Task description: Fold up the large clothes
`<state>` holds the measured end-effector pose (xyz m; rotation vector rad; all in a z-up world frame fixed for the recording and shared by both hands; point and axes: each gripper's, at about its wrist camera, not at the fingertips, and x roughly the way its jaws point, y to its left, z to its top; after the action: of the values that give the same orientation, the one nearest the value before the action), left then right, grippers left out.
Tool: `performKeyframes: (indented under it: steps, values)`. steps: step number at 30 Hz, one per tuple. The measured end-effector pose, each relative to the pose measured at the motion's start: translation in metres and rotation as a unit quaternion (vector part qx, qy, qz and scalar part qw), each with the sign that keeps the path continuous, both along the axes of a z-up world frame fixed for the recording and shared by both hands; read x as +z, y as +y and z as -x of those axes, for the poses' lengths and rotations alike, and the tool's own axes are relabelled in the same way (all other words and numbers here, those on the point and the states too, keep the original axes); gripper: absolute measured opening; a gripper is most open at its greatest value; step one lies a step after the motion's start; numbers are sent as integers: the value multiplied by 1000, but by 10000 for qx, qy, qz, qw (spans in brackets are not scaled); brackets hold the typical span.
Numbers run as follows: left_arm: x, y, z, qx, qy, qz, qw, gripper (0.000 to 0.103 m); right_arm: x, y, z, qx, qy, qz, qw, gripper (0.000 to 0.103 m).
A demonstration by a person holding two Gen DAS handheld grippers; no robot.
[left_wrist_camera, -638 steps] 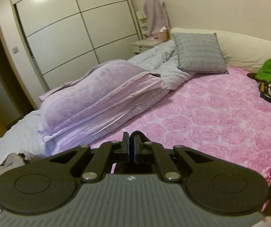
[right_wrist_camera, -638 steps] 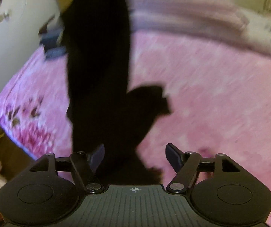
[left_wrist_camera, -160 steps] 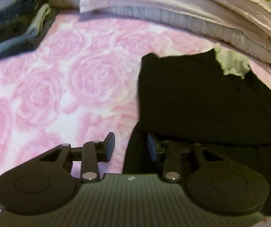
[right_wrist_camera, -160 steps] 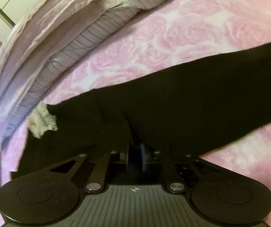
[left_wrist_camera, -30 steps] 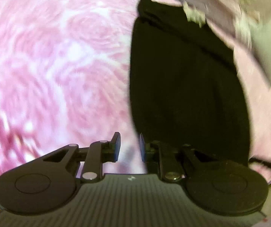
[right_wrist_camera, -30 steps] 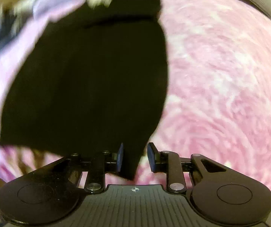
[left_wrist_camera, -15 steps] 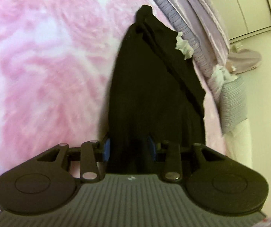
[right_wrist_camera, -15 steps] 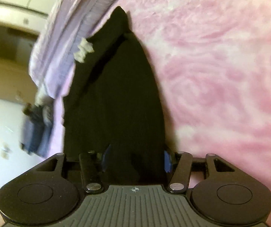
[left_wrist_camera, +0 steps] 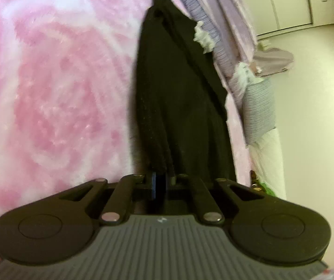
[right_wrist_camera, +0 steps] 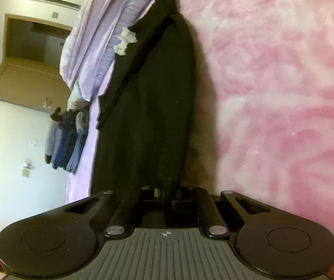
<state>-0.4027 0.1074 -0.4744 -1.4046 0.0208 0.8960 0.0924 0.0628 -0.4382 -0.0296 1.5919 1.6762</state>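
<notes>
A black garment (left_wrist_camera: pixel 178 98) lies flat on the pink rose-patterned bedspread (left_wrist_camera: pixel 57 88) and stretches away from both cameras. In the left wrist view my left gripper (left_wrist_camera: pixel 160 179) is shut on the near edge of the cloth, which bunches into folds between the fingers. The right wrist view shows the same black garment (right_wrist_camera: pixel 153 116) running up from my right gripper (right_wrist_camera: pixel 167 192), which is shut on its near edge too. A small white cloth scrap (left_wrist_camera: pixel 203 38) (right_wrist_camera: pixel 125 40) rests on the garment's far end.
A lilac duvet (left_wrist_camera: pixel 215 23) (right_wrist_camera: pixel 97 37) lies bunched along the far side of the garment. A grey pillow (left_wrist_camera: pixel 259 109) sits beyond it. A stack of folded blue and grey clothes (right_wrist_camera: pixel 66 140) stands near the bed's edge. Wardrobe doors (left_wrist_camera: pixel 290 2) lie behind.
Both grippers came down onto the garment's near edge, opened around it half a second ago, and now stand shut on the cloth. Both views have rolled sideways.
</notes>
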Motion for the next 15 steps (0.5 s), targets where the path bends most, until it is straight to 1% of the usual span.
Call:
performKeyframes:
  steps: [3, 5, 7, 10, 13, 15]
  values:
    - [10, -17, 5, -97, 271, -444, 9986, 3, 6, -26, -6, -181, -129, -268, 9994, 0]
    - [13, -28, 14, -99, 325, -721, 9968, 3, 10, -47, -6, -389, -102, -418, 9983, 0]
    - [17, -36, 23, -63, 355, -881, 9955, 2, 13, -66, 2, -575, -12, -535, 9969, 0]
    - [31, -55, 39, -54, 521, -1180, 9916, 2, 23, -97, 23, -758, 31, -501, 9959, 0]
    - [47, -81, 61, -1, 406, -1321, 9904, 2, 34, -134, 38, -883, 65, -486, 9949, 0]
    - [58, -111, 76, -29, 304, -1498, 9882, 2, 40, -162, 43, -977, 73, -471, 9941, 0]
